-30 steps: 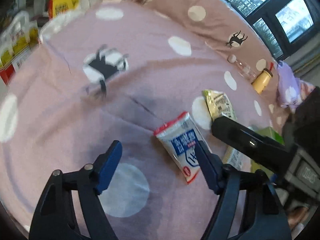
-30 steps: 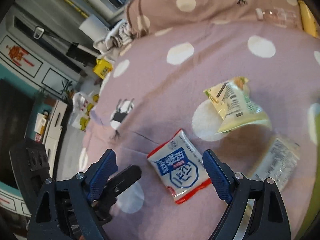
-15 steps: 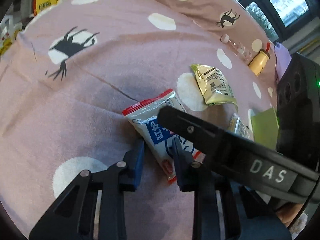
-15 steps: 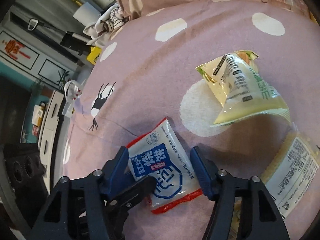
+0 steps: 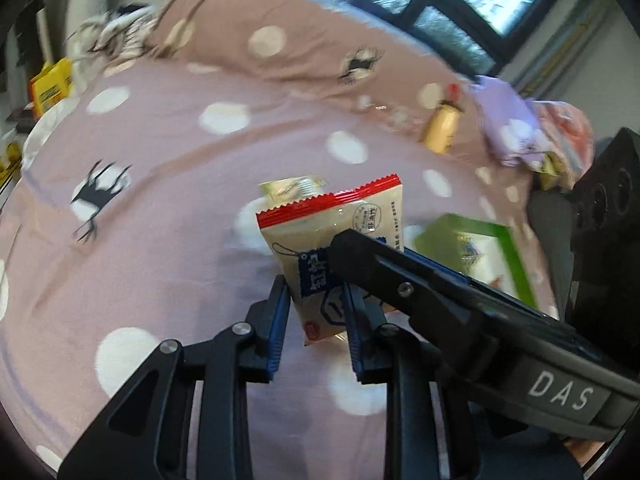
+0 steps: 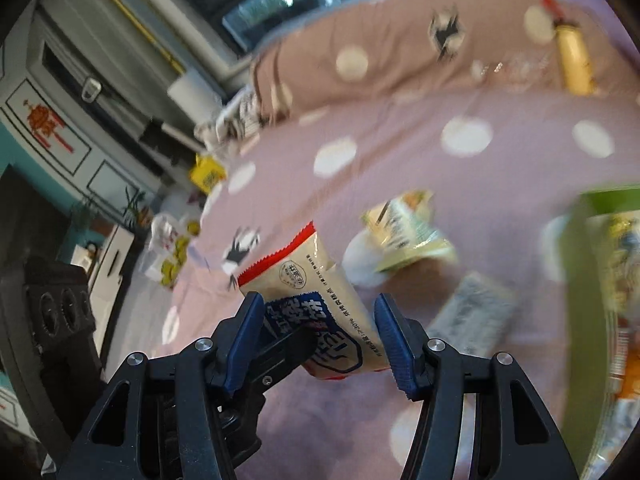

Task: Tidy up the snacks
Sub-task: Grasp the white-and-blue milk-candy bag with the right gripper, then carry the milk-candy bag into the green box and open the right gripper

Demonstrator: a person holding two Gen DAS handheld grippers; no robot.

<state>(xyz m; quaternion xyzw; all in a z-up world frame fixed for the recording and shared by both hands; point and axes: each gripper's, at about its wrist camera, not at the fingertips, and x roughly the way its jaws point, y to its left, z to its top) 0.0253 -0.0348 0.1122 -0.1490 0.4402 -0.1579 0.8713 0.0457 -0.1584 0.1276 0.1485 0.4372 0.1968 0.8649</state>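
Observation:
A beige snack packet with a red top edge and blue label [image 5: 340,236] is lifted off the pink dotted bedspread [image 5: 168,216]. My left gripper [image 5: 316,312] is shut on its lower end. My right gripper [image 6: 320,320] also closes around the same packet [image 6: 316,292], its fingers at the packet's sides, and one of its fingers crosses the left wrist view. A yellow-green snack bag [image 6: 404,236] and a pale flat packet [image 6: 468,312] lie on the bed. A green box [image 6: 600,280] with snacks stands at the right.
A yellow bottle [image 5: 440,128] and a clear bottle [image 6: 512,68] lie by the pillow roll at the back. A lilac bag [image 5: 508,120] sits at the far right. Yellow boxes [image 5: 52,84] stand beyond the bed's left edge.
Both grippers closed on the beige packet and lifted it off the bed. Both cameras tilted up, so the window and far pillow now show.

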